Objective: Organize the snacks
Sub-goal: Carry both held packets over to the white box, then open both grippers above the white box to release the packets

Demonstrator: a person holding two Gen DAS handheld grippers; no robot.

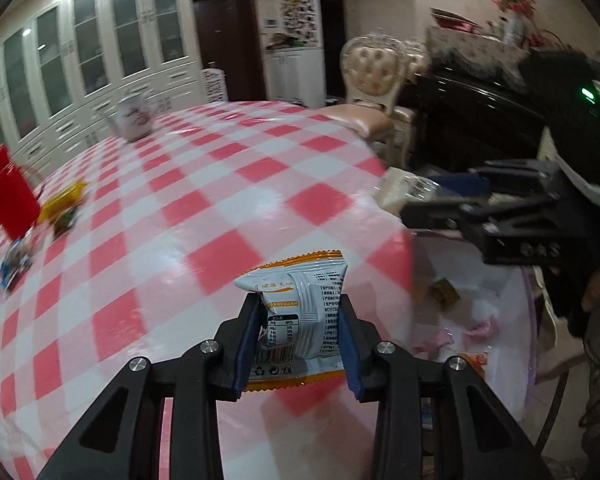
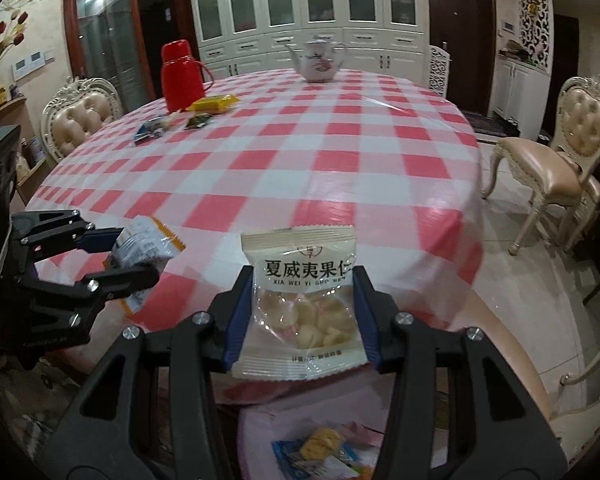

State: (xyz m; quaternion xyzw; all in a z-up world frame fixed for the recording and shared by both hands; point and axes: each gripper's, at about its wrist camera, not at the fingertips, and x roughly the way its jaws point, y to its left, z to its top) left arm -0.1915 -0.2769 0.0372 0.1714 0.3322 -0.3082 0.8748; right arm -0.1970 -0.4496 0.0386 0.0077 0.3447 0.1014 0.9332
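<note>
Left gripper (image 1: pixel 298 336) clamps an orange-edged snack packet (image 1: pixel 300 312) and right gripper (image 2: pixel 302 312) a nut pouch (image 2: pixel 300 304), both above the checked table's (image 2: pixel 300 168) near edge. Both packs look light, soft and crushable; side holds across the sealed film suit them, with gentle pressure.

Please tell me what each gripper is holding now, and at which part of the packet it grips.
The left gripper holds a white-and-orange snack packet by its two side edges. The right gripper holds a clear-window nut packet, also by its side edges.
</note>
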